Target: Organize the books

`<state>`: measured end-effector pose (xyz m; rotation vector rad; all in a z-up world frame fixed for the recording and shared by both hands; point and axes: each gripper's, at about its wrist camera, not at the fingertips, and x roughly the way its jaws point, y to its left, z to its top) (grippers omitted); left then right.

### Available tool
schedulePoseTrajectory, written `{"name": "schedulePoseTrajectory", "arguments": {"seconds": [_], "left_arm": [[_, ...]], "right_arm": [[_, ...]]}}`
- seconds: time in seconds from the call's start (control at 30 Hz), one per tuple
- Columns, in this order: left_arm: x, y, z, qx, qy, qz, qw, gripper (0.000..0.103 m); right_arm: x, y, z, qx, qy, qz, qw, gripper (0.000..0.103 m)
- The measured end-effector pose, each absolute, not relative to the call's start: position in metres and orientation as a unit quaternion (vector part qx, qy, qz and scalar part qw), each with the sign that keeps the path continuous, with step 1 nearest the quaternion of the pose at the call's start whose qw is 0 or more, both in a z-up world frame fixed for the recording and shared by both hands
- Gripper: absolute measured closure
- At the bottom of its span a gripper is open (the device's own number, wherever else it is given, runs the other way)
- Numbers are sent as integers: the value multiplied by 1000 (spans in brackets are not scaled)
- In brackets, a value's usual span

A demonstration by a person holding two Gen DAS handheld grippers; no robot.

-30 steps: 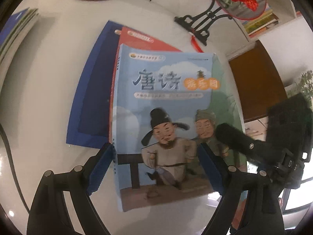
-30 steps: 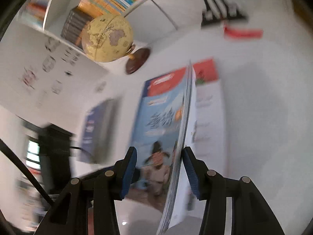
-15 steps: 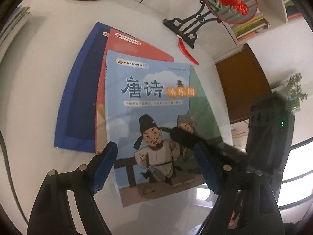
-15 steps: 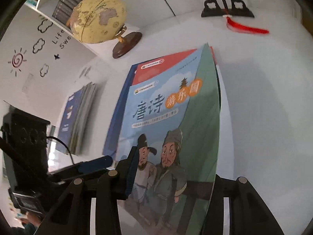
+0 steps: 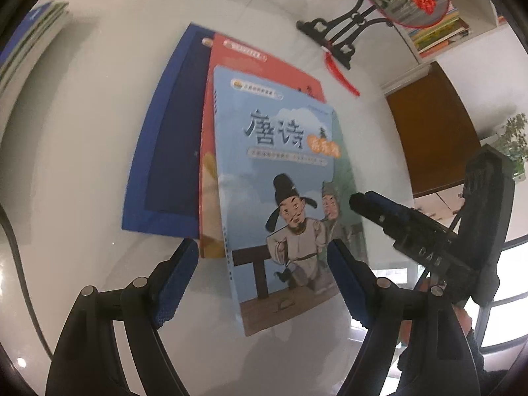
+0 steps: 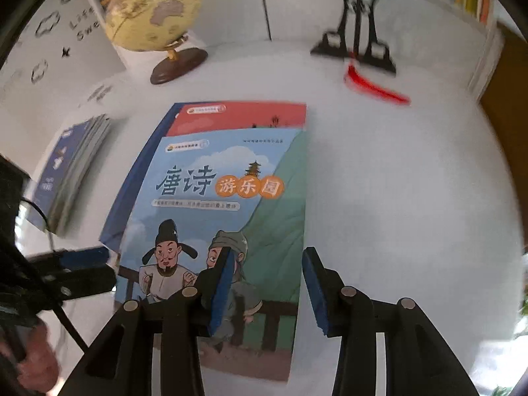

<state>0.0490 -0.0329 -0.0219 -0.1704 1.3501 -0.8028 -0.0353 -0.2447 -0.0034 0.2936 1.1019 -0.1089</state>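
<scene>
A light-blue picture book (image 5: 283, 178) lies flat on top of a red book (image 5: 264, 69) and a dark-blue book (image 5: 165, 151), the three fanned in a small stack on the white bench (image 5: 82, 132). The left gripper (image 5: 260, 280) hangs over the book's near end with its jaws spread wide, pinching nothing. The right gripper (image 6: 264, 293) hovers at the book's right edge, which lies between its jaws; they have just been closing but stand apart, gripping nothing.
</scene>
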Motion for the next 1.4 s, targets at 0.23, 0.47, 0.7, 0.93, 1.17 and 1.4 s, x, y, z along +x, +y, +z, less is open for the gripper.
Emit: {"name": "schedulePoseTrajectory", "arguments": {"seconds": [0.23,0.47,0.7,0.93,1.17,1.4], "left_arm": [[46,-39,-26,-70,607,-353,709,25],[40,-38,-13,-95,600,-379,697,25],[42,-38,0,-90,594,-366,710,25],[40,-43,8,-59,579,-375,721,25],[53,-31,-2,-46,580,-336,741,25],[68,-26,-16,-80,596,-329,728,25]], "right_arm": [[-31,-253,-21,192,519,-51,832,61],[-37,-245,-13,206,516,-36,830,59],[-50,-264,-7,313,465,10,828,59],[-49,-269,-16,367,457,27,810,59],[-38,-261,-22,329,483,16,811,59],[-34,-246,-18,250,506,-3,826,59]]}}
